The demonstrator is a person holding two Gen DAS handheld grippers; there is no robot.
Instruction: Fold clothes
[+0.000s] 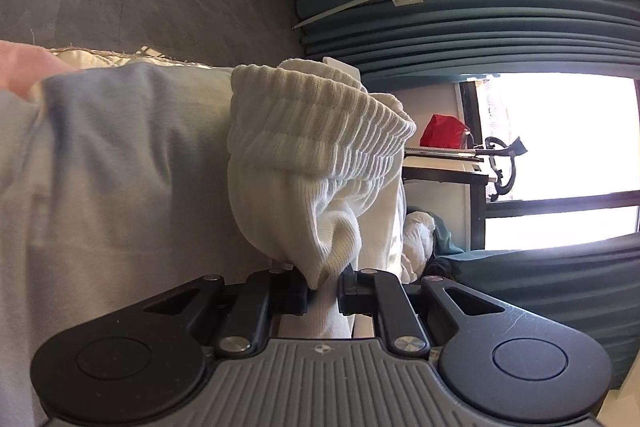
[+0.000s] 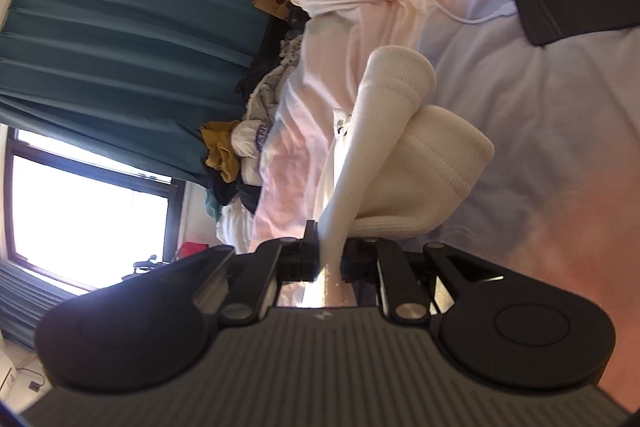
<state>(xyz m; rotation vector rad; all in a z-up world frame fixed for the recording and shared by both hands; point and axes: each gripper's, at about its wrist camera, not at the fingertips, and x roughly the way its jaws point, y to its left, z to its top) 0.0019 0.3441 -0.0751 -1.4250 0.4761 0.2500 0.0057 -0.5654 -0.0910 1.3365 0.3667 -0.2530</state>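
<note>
**Sock held at both ends, fold barely begun**

The left gripper (image 1: 323, 293) is clamped on the white ribbed sock (image 1: 316, 147), whose cuff bunches toward 12 o'clock. The right gripper (image 2: 330, 261) pinches the sock (image 2: 384, 131) too, lifted over the bed (image 2: 540, 131). Judging by this, folding is early; unfolded clothes (image 2: 240, 143) lie heaped at 10 o'clock.

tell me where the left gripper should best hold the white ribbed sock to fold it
Judging from its pose, best at the thin bunched end, where the left gripper already pinches the white ribbed sock. That end is narrow enough to fit between the fingers; the wide ribbed cuff beyond is too bulky. Come in along the sock's length. The right gripper holds a sock's thin end the same way.
</note>
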